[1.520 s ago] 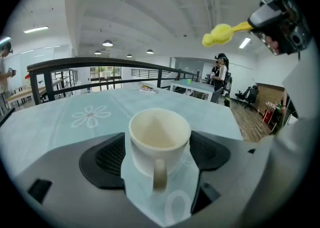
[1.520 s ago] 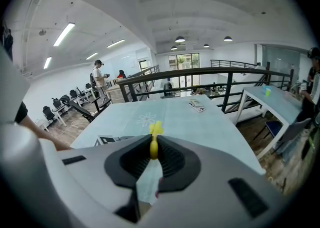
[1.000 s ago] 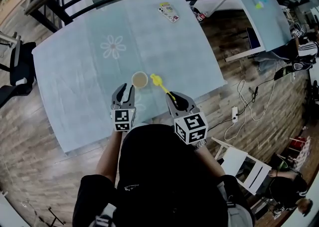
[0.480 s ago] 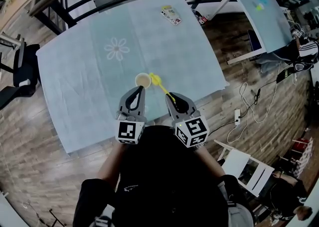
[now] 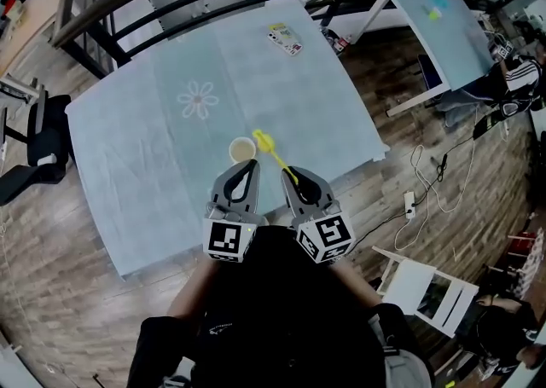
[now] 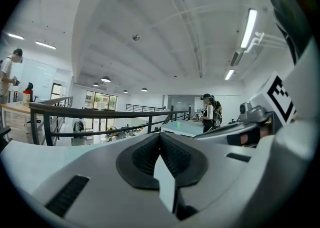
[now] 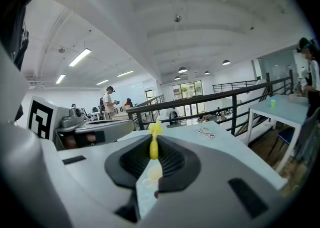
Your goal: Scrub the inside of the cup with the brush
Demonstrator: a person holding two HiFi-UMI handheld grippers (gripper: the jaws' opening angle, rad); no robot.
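Observation:
A small cup (image 5: 242, 151) with a pale inside stands on the light blue table (image 5: 153, 139). My left gripper (image 5: 250, 165) hangs above the table just in front of the cup, shut, with nothing between its jaws. The left gripper view shows the left gripper (image 6: 160, 139) against the ceiling and the railing, with no cup in sight. The right gripper (image 5: 288, 176) is shut on the handle of a yellow brush (image 5: 273, 151), whose head points out to the right of the cup. In the right gripper view the brush (image 7: 154, 144) sticks forward from the right gripper (image 7: 152, 159).
A phone-like item (image 5: 284, 38) lies at the table's far edge, with a black railing (image 5: 171, 2) behind it. A second table (image 5: 444, 11) stands to the right, a dark chair (image 5: 43, 147) to the left and a white chair (image 5: 418, 288) at the near right. Cables (image 5: 426, 182) lie on the wooden floor.
The left gripper's jaws have shut on nothing, and it has risen toward the head camera, now level beside the right one. The right gripper, still holding the brush, rose slightly.

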